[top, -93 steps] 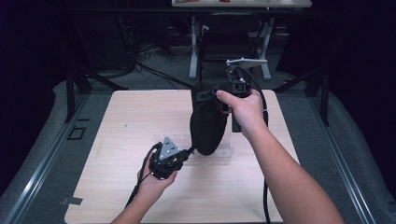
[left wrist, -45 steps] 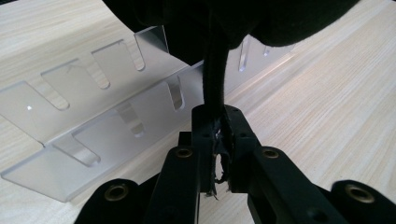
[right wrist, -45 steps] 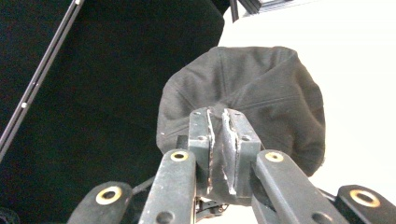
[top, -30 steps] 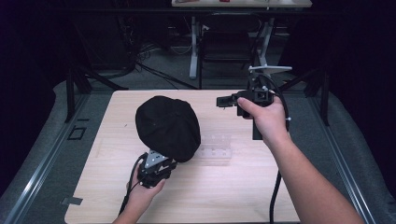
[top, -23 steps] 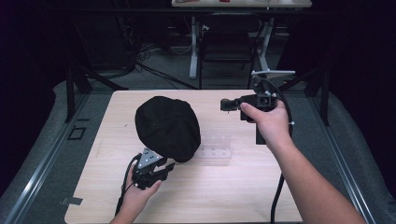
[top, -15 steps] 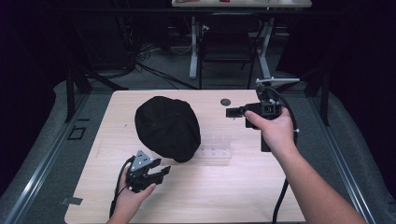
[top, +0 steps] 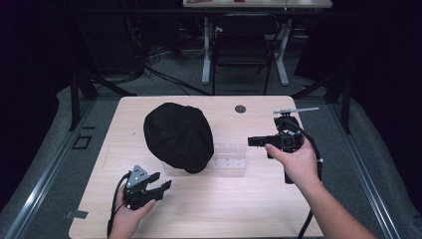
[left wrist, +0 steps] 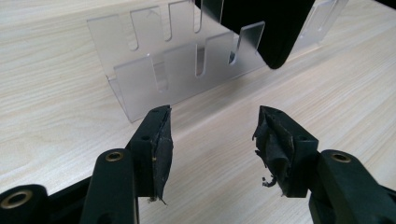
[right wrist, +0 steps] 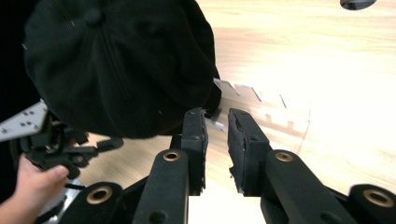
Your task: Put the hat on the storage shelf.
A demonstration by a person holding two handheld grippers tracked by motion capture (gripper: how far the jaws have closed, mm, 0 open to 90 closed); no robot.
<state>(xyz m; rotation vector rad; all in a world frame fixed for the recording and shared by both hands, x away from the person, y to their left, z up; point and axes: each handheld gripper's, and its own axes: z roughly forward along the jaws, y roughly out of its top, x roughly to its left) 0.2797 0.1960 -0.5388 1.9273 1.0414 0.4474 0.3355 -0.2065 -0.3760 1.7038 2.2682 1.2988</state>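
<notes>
Left gripper [top: 160, 185], which I am holding low at about seven o'clock on the wooden table [top: 318, 209], has its jaws spread wide and empty, aimed up toward two o'clock at the black cap [top: 178, 135]; in the left gripper view the worn pads [left wrist: 161, 151] frame bare tabletop with the clear slotted stand [left wrist: 154, 79] just beyond them. Right gripper [top: 255, 142], at about three o'clock, points flat toward nine o'clock at the cap, its jaws drawn close with a narrow gap and nothing between them. I judge the placing largely done: the cap sits draped over the left end of the stand [top: 230, 160], near the table's centre and a little toward ten o'clock, free of both tools, while the stand's right end is left bare. What remains, as I read it, is only to back both hands clear, and perhaps to straighten the cap if it sits crooked. Seen from above, the cap's long axis runs roughly from eleven o'clock to five o'clock, its crown tipped up toward the camera, and the top button [right wrist: 92, 15] is plain in the right gripper view. A dark edge hangs down at the five o'clock end [left wrist: 280, 46]; whether that is the brim I cannot tell. A small dark disc [top: 240, 108] lies at twelve o'clock, well apart.
</notes>
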